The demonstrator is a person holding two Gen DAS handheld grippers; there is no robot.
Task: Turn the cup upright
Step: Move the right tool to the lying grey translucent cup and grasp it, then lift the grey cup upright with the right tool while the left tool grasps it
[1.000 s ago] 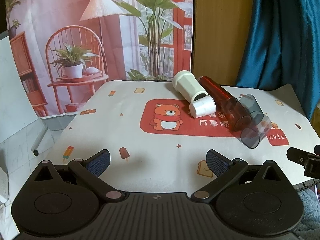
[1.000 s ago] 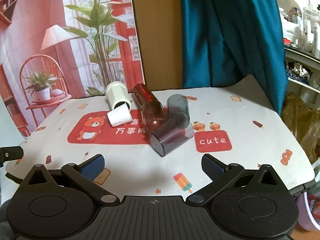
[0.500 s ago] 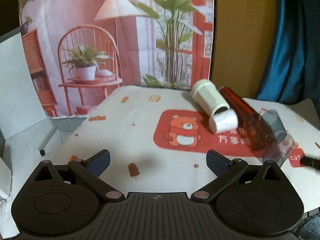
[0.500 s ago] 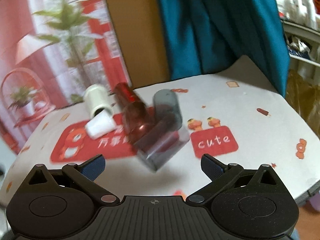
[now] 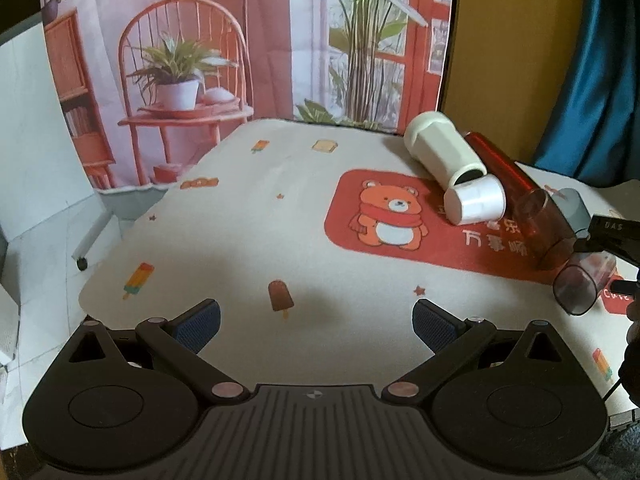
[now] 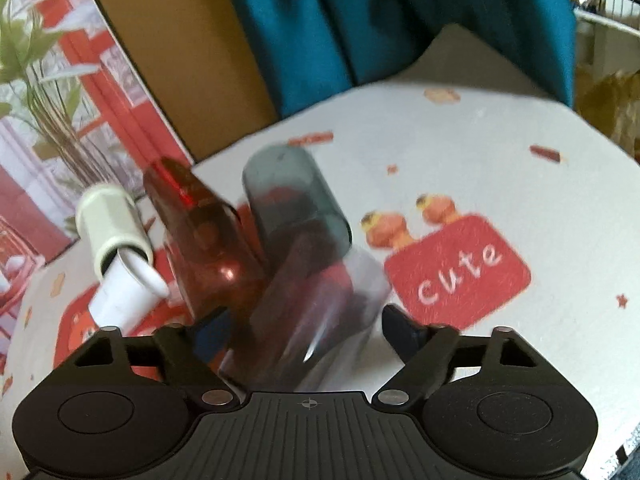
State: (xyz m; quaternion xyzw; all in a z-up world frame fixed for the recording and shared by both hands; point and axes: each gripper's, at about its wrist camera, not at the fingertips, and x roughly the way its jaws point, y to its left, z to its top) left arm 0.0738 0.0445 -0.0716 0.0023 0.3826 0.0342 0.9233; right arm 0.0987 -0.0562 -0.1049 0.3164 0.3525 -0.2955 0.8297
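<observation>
Left wrist view: left gripper (image 5: 316, 318) spread wide over bare surface (image 5: 240, 248), holding nothing, well apart from the pile at far right. Left to right there: white ribbed cup (image 5: 442, 150) on its side, small white cup (image 5: 474, 204) touching its mouth, red cup (image 5: 524, 208) lying alongside, grey cup (image 5: 574, 210) partly hidden behind, and nearest, the smoky clear cup (image 5: 578, 288) on its side, mouth toward the camera, with the tip of the right gripper just beside it. Right wrist view, blurred: white ribbed cup (image 6: 108, 224), small white cup (image 6: 124, 292), red cup (image 6: 200, 240), grey cup (image 6: 292, 196), then the smoky clear cup (image 6: 312, 320) lying between the fingers of the right gripper (image 6: 296, 332), long axis running away and slightly rightward, mouth nearest the camera. Right gripper wide, pads not yet touching the walls, as far as the blur allows. Clearly the nearer of the two; probably closing across the cup's width next, then tipping it onto its base.
</observation>
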